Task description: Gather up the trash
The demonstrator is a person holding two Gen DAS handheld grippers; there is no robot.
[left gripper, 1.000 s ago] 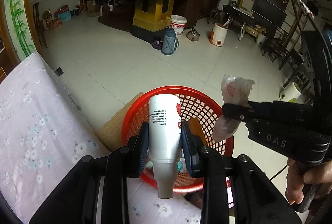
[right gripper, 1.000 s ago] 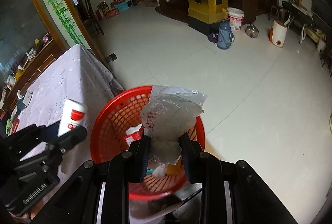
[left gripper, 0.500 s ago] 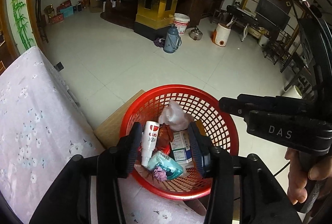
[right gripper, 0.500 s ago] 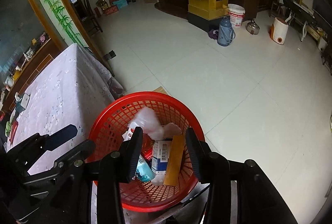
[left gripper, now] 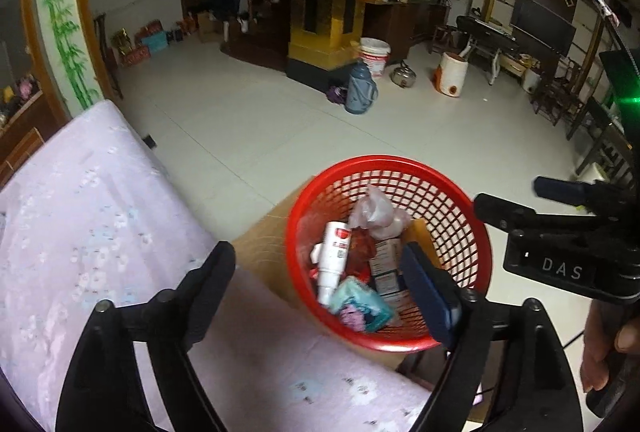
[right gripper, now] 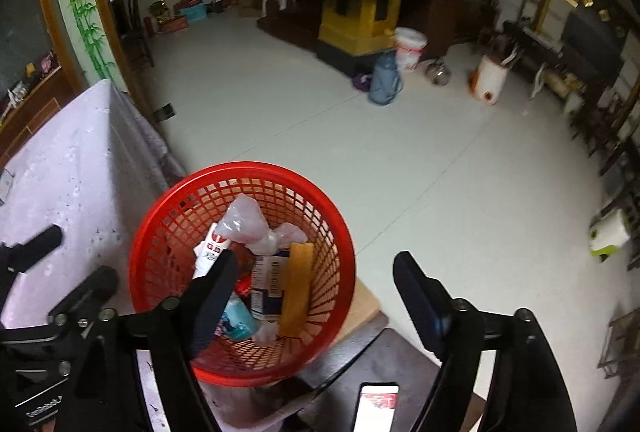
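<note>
Looking along the left gripper point(left gripper: 320, 284), its fingers point(left gripper: 428, 296) now stand wide apart with nothing between them, where a second ago they clamped the white bottle point(left gripper: 334, 256). That bottle now lies inside the red basket point(left gripper: 472, 228), cap end toward the camera. Beside it sit a crumpled plastic bag point(left gripper: 374, 209), a teal packet point(left gripper: 364, 302), a small printed carton point(left gripper: 386, 264) and something red beneath; what that is I cannot tell. The basket rests on a cardboard box point(left gripper: 268, 240) just beside the table point(left gripper: 80, 232) with its flowered cloth. To the right, the right gripper point(left gripper: 560, 228) is held by a hand point(left gripper: 604, 344), pulled back from above the basket.

From the right wrist view, the right gripper point(right gripper: 316, 300) is likewise spread and empty; the plastic bag point(right gripper: 244, 220) it held a second ago lies on top of the heap in the red basket point(right gripper: 160, 224). The white bottle point(right gripper: 212, 248), the carton point(right gripper: 268, 280) and a yellow flat piece point(right gripper: 296, 284) lean together there. Both drops look finished, so each gripper is free to fetch more trash.
</note>
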